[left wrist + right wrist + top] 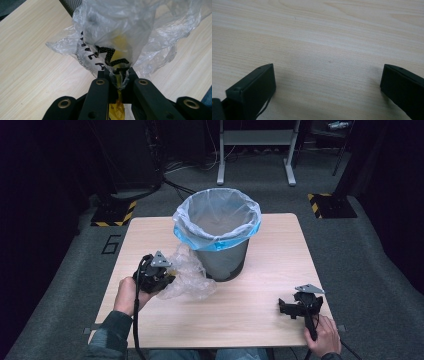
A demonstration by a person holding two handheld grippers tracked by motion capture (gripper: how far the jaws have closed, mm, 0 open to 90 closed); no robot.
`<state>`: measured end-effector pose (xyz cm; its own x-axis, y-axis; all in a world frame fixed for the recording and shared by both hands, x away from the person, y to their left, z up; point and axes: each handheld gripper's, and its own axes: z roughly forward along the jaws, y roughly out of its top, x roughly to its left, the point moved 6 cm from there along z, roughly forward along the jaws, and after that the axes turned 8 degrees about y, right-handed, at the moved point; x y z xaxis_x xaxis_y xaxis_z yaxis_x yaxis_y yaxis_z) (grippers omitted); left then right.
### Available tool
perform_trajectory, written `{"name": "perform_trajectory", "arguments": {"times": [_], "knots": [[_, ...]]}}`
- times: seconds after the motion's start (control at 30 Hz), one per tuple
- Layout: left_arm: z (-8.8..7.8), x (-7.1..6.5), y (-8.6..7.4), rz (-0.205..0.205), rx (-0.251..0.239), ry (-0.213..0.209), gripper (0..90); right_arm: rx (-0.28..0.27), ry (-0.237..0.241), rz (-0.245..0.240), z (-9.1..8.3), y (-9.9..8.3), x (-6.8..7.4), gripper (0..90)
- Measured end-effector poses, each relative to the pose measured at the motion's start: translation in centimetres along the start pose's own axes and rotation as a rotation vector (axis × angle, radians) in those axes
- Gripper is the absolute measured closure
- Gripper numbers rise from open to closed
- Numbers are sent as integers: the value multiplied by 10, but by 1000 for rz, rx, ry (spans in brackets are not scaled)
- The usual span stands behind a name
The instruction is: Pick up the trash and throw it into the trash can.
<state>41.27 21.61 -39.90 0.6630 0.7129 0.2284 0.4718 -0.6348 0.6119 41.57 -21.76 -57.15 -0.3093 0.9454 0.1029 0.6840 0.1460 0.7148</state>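
Just crinkly clear plastic bag

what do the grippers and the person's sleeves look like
Both grippers are black, with two blocky flat-faced jaws. The left gripper and the right gripper each carry a grey three-cornered plate on top and trail a black cable toward the person. The left jaws show brass-coloured screw rings. The left sleeve is dark grey-green.

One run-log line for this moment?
left gripper: shut on clear plastic bag | right gripper: open, nothing between jaws | lined bin: upright on table
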Motion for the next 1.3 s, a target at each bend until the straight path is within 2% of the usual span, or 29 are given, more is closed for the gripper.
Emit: {"name": "perform_trajectory", "arguments": {"times": [0.47,1.0,1.3], "knots": [[-20,10,3,13,-13,5,864,0,0,1,0,0,0,0],[-50,24,23,25,-65,20,864,0,6,-3,0,0,0,0],[-59,27,34,34,-79,31,864,1,6,-3,0,0,0,0]]}}
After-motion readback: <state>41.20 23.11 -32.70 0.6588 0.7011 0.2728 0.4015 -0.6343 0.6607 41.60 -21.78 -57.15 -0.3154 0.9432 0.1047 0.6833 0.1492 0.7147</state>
